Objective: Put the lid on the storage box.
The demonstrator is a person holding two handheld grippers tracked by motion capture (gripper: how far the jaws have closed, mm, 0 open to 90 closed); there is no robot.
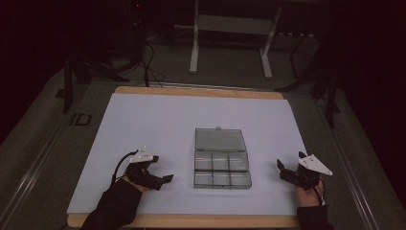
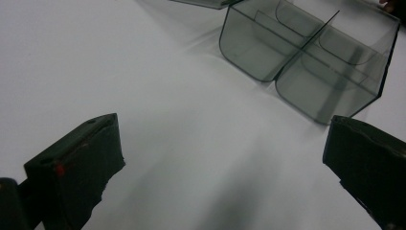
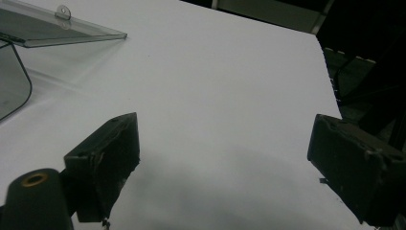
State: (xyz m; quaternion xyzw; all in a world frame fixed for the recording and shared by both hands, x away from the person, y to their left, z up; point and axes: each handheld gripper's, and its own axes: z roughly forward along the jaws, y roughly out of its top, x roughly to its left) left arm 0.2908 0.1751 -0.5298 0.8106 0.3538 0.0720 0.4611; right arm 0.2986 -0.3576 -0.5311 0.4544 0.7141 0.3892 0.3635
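One clear box (image 1: 221, 164) with six compartments lies lid-open between my two tools; left tool (image 1: 162, 180) and right tool (image 1: 283, 170) both gape wide, holding nothing.

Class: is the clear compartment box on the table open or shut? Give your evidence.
Open. The box has its lid folded back flat, exposing six empty compartments.

High view looks down; tool views, close, share the compartment box (image 1: 221, 164).
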